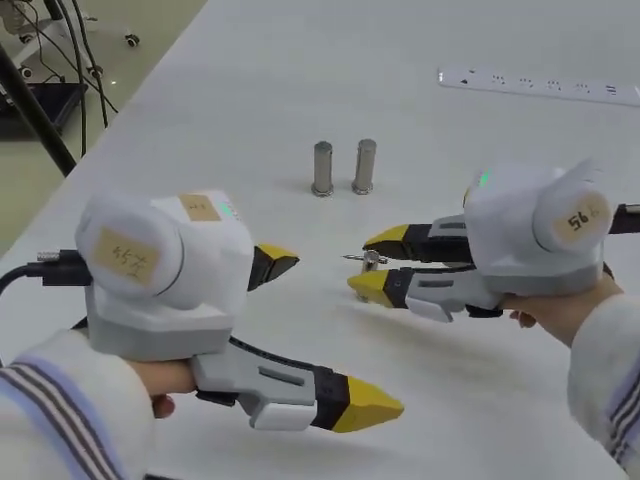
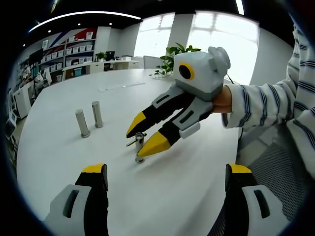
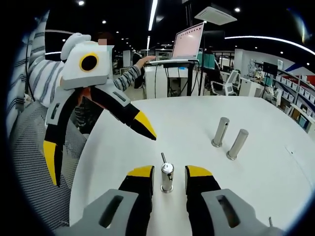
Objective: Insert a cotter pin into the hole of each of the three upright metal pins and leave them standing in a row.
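Metal pins (image 1: pixel 323 168), three in all, stand upright on one broad white desk (image 1: pixel 300 80), where a person in striped sleeves works two hand-held grippers. The third pin (image 1: pixel 372 262) (image 2: pixel 140 146) (image 3: pixel 167 177), standing alone nearer the person, is the mark for everything else. The right gripper (image 1: pixel 363 262) (image 2: pixel 135 143) (image 3: pixel 169 173) sits level with it, its two yellow-tipped fingers (image 3: pixel 140 172) released and set one on either side of that pin. In the right gripper view a sliver of desk shows between each finger and the metal. The left gripper (image 1: pixel 347 335) (image 2: pixel 166 169) (image 3: pixel 101 157) hovers apart from the third pin, on the side facing the right gripper, its fingers spread wide and holding nothing. One power strip (image 1: pixel 540 85) lies far beyond the third pin, toward the desk's far edge. Two bare pins (image 1: pixel 364 166) (image 2: pixel 82 123) (image 3: pixel 220 132) stand side by side, just apart from each other, well beyond the third pin and farther from the person. One thin cotter pin (image 1: pixel 352 258) (image 2: pixel 131 143) (image 3: pixel 163 158) juts sideways from near the top of the third pin, pointing toward the left gripper. Whether it passes right through the hole cannot be told.
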A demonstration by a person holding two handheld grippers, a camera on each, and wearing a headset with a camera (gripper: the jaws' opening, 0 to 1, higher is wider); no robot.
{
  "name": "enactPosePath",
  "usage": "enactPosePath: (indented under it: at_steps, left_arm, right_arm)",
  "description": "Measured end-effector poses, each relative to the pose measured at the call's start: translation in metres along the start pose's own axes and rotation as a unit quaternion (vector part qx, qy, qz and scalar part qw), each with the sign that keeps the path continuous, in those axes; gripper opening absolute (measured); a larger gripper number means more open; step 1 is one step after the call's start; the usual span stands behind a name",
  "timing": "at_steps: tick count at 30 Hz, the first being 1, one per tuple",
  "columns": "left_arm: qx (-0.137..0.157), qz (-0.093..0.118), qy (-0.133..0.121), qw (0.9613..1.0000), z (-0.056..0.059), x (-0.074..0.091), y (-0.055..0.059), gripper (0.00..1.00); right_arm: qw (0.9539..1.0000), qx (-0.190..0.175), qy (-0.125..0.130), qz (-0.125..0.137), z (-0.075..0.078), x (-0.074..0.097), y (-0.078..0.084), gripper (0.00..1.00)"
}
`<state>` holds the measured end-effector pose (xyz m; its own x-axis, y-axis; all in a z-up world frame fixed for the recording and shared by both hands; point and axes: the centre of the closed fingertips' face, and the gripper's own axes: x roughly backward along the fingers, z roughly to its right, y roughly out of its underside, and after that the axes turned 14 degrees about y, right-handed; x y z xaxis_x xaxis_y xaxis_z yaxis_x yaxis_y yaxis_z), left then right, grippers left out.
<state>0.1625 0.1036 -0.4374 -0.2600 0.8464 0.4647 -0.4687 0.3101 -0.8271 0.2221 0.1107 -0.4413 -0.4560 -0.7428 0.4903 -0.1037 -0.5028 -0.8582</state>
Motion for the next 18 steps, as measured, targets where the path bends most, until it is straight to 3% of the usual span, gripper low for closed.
enactPosePath:
  at_steps: [7,13,18]
  left_arm:
    - [-0.003,0.007,-0.006,0.9999,-0.003,0.004,-0.008,0.99]
    - [-0.005,0.018,-0.009,0.9998,-0.004,0.009,-0.017,0.99]
    - [-0.008,0.025,-0.012,0.9996,-0.006,0.012,-0.023,0.99]
  right_arm:
    - [0.9988,-0.023,0.03,0.033,0.012,0.028,-0.028,0.38]
    - [0.9973,-0.041,0.054,0.03,0.023,0.051,-0.025,0.53]
    - [0.9948,-0.069,0.072,0.021,0.028,0.07,-0.013,0.65]
